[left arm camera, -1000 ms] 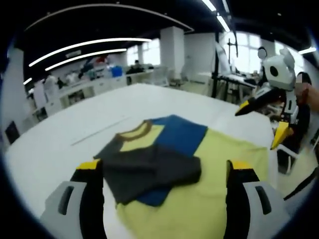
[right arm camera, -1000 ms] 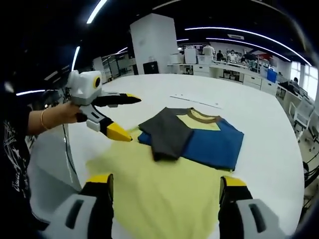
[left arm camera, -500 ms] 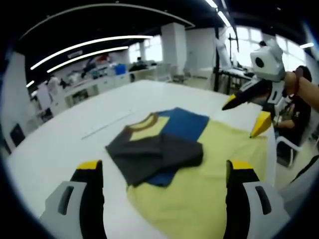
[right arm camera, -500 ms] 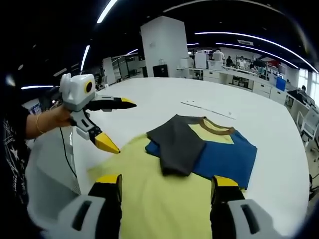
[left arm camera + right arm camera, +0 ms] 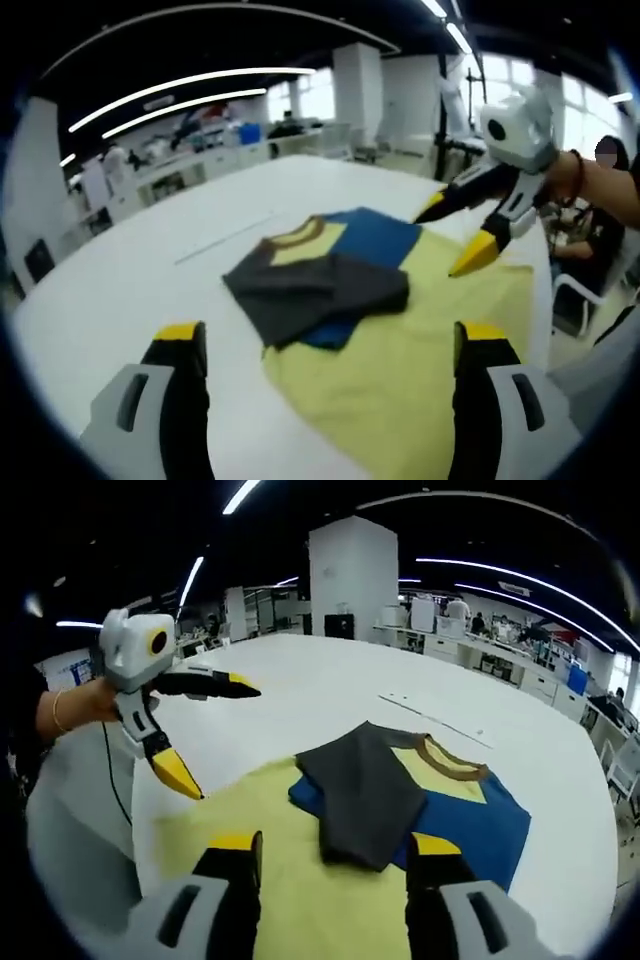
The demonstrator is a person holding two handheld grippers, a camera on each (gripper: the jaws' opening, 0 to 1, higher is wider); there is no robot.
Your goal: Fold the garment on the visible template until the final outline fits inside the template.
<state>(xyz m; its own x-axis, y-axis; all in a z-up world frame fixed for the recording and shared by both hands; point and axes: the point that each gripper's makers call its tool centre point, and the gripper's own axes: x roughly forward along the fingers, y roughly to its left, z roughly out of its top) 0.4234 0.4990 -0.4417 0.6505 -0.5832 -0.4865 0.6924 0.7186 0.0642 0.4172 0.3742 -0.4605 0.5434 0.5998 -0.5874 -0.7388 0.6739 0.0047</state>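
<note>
A colour-block T-shirt [image 5: 330,290] lies partly folded on a white table [image 5: 150,290]. Its yellow lower body is spread flat toward the near side, a blue panel sits at the far right, and two dark grey sleeves are folded inward and overlap across the chest, just below a brown-trimmed neckline. In the right gripper view the same T-shirt [image 5: 400,810] shows with the grey fold lying over the blue and yellow panels. A thin straight line [image 5: 235,237] marked on the table runs beyond the collar; whether it belongs to the template cannot be told.

The left gripper [image 5: 330,350] hangs above the near hem with its yellow-tipped jaws spread wide apart and nothing between them. Seen from the right gripper view, this left gripper [image 5: 215,730] hovers over the table off the shirt's left edge, jaws parted, held by a hand with a bracelet.

The right gripper [image 5: 330,865] is also released, its jaws apart but set closer than a second ago, when they stood wider in that view. In the left gripper view the right gripper [image 5: 455,240] now hangs over the yellow cloth near the blue panel; a second ago it stood farther right, beyond the shirt's edge. The shirt's fold looks unchanged across the frames.

Desks and people [image 5: 110,165] stand far off.
</note>
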